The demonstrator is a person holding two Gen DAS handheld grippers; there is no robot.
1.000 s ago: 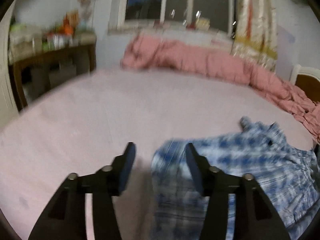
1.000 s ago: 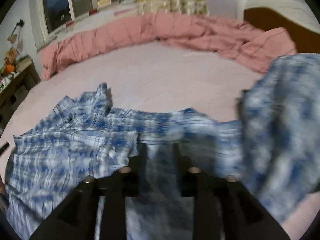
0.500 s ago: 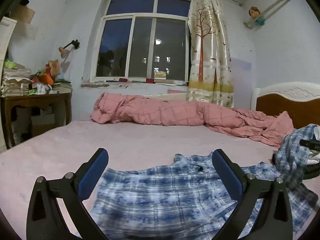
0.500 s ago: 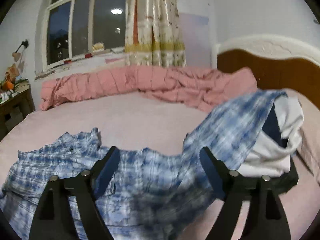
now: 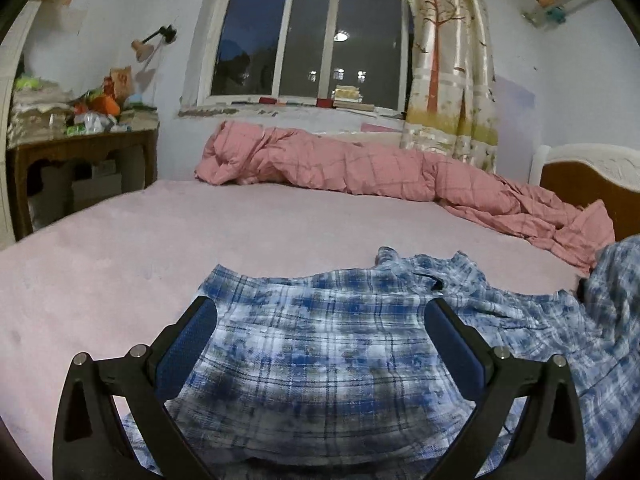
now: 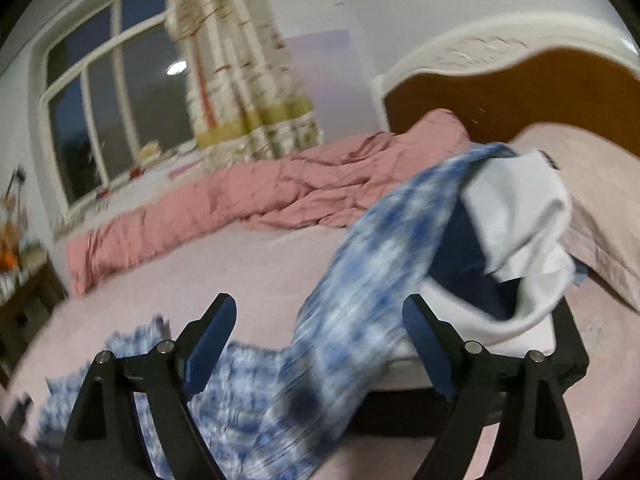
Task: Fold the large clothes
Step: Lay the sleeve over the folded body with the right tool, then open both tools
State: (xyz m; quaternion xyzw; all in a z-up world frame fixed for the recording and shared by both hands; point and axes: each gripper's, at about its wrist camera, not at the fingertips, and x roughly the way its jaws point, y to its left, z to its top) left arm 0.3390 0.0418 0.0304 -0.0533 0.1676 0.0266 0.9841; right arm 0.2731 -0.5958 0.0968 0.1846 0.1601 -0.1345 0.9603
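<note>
The shirt [image 5: 320, 360] sprawls on the bed [image 5: 120, 248], one sleeve draped over a pile [image 6: 520, 216]. Light, limp, easily bunched; pinch hem corners. Left tool [image 5: 320, 336] and right tool [image 6: 316, 332] both gape, empty.

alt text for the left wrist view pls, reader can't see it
A blue plaid shirt lies spread on a pink bed, seen between the open jaws of the left gripper, which hold nothing. Behind it a rumpled pink quilt lies along the far edge under a dark window.
</note>
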